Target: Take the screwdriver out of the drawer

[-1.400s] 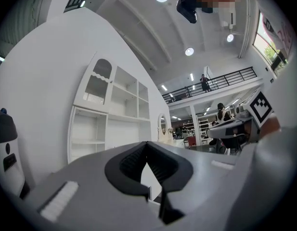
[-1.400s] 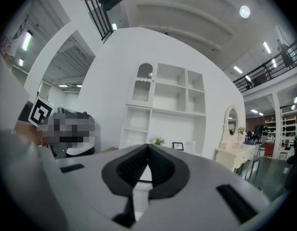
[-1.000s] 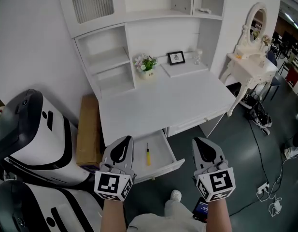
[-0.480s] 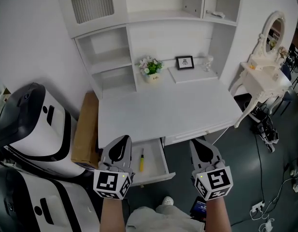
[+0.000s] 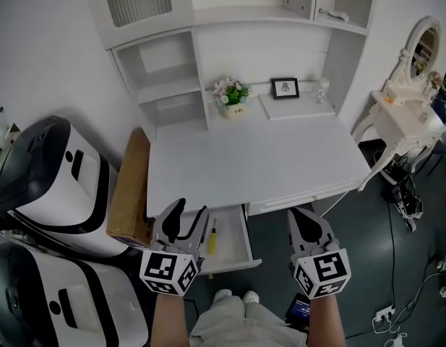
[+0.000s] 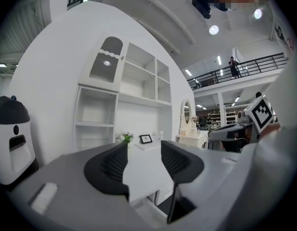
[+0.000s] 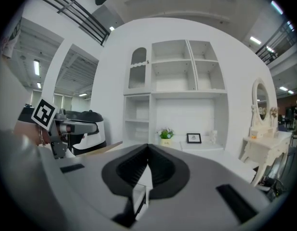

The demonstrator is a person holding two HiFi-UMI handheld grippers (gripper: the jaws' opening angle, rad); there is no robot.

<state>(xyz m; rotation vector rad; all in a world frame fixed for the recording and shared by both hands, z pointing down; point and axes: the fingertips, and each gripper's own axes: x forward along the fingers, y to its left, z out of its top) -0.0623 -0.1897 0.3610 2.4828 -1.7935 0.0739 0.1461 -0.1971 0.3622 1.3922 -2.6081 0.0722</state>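
Yellow-handled screwdriver lies in the open drawer, near the drawer's left side, lengthwise front to back. Drawer sticks out from under the front edge of the white worktop, left of middle.

Your left claw is over the drawer's left edge, just beside the screwdriver and not touching it. Its jaws are opening, with a clear gap in the left gripper view and only the worktop showing through, so nothing is held. Your right claw hangs right of the drawer, in front of the worktop edge, well apart from the screwdriver. In the right gripper view its jaws meet at the tips with nothing between them. Both point roughly level toward the shelf unit.

At the back of the worktop: small flower pot, picture frame, thin white board under the frame. Brown cardboard box stands against the worktop's left side, with white-and-black machines left of it. White dressing table with oval mirror is off to the right.
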